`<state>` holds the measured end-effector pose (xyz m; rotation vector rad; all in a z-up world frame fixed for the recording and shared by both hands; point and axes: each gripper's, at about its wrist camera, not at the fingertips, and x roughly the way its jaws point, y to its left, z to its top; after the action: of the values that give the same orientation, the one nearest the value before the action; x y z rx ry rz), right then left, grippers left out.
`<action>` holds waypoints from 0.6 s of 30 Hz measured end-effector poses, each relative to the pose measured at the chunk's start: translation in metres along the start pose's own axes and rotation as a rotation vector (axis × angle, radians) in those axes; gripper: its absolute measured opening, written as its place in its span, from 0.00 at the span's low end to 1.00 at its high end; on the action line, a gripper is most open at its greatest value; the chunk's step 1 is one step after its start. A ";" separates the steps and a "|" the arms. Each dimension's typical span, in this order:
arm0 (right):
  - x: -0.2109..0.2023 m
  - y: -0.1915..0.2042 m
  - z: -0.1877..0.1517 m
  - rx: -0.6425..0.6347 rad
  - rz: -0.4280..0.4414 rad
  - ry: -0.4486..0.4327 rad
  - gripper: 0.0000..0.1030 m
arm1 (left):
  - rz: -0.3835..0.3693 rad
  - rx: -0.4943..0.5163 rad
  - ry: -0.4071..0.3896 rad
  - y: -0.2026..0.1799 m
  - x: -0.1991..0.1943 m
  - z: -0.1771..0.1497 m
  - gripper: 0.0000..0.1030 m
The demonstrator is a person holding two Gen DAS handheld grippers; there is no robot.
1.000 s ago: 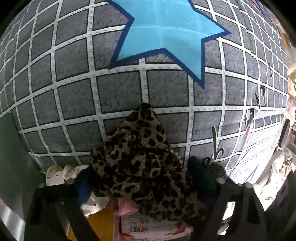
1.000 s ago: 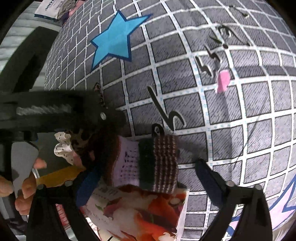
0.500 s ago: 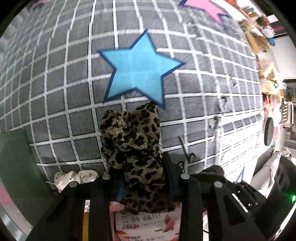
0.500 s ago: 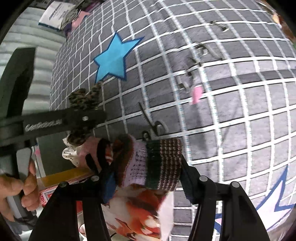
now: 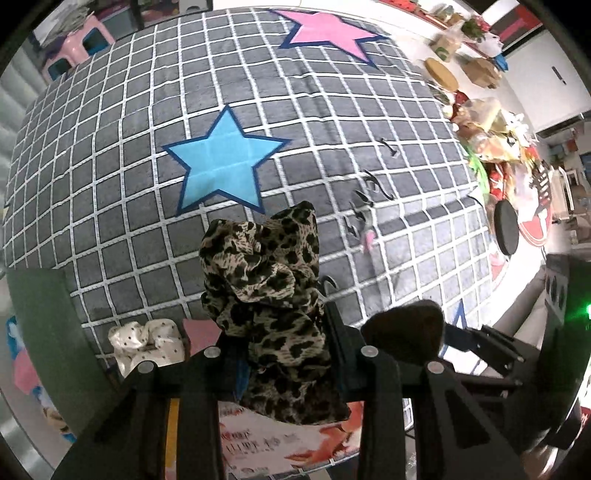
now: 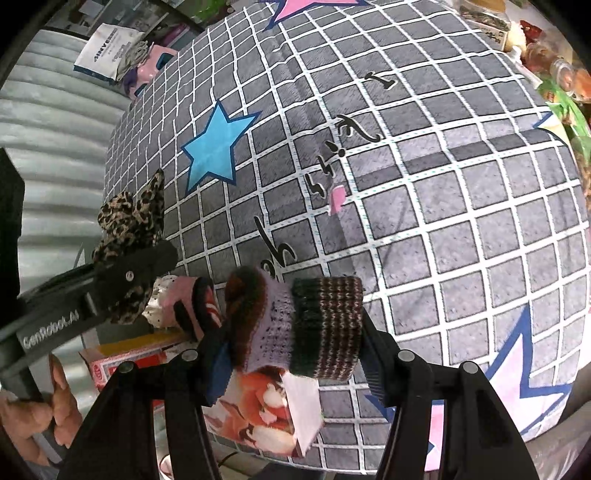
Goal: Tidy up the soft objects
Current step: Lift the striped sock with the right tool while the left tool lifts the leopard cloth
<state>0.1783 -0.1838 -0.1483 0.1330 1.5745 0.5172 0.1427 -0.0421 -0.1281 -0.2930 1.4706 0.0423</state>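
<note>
My left gripper (image 5: 284, 343) is shut on a leopard-print cloth (image 5: 266, 280) and holds it up above the grey checked rug (image 5: 147, 221). The same cloth (image 6: 129, 221) shows at the left of the right wrist view, pinched by that gripper (image 6: 136, 273). My right gripper (image 6: 291, 332) is shut on a knitted item (image 6: 306, 325) banded in brown, lilac and dark green. Below both lie a white polka-dot cloth (image 5: 147, 343), a pink cloth (image 6: 181, 299) and a printed box (image 6: 258, 417).
The rug carries a blue star (image 5: 221, 166), a pink star (image 5: 328, 33) and black lettering (image 6: 280, 251). A small pink scrap (image 6: 337, 197) lies on it. Clutter (image 5: 491, 129) lines the right edge, a pink stool (image 5: 81, 44) stands far left. A hand (image 6: 33, 410) grips the left tool.
Both grippers have closed on their items and risen off the pile. The leopard cloth and the knitted item now hang clear of the rug, which looks farther away.
</note>
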 end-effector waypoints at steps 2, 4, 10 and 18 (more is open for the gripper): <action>-0.004 -0.001 -0.003 0.003 -0.009 -0.006 0.58 | -0.004 0.018 -0.010 -0.005 -0.005 -0.006 0.37; -0.009 -0.003 -0.006 0.008 -0.014 -0.011 0.58 | -0.008 0.036 -0.018 -0.010 -0.011 -0.013 0.37; -0.020 -0.006 -0.017 0.021 -0.030 -0.025 0.58 | -0.025 0.053 -0.037 -0.013 -0.025 -0.028 0.37; -0.034 0.005 -0.035 0.010 -0.043 -0.039 0.58 | -0.038 0.091 -0.055 -0.017 -0.041 -0.052 0.37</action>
<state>0.1465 -0.2011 -0.1158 0.1156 1.5387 0.4703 0.0910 -0.0642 -0.0890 -0.2438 1.4082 -0.0469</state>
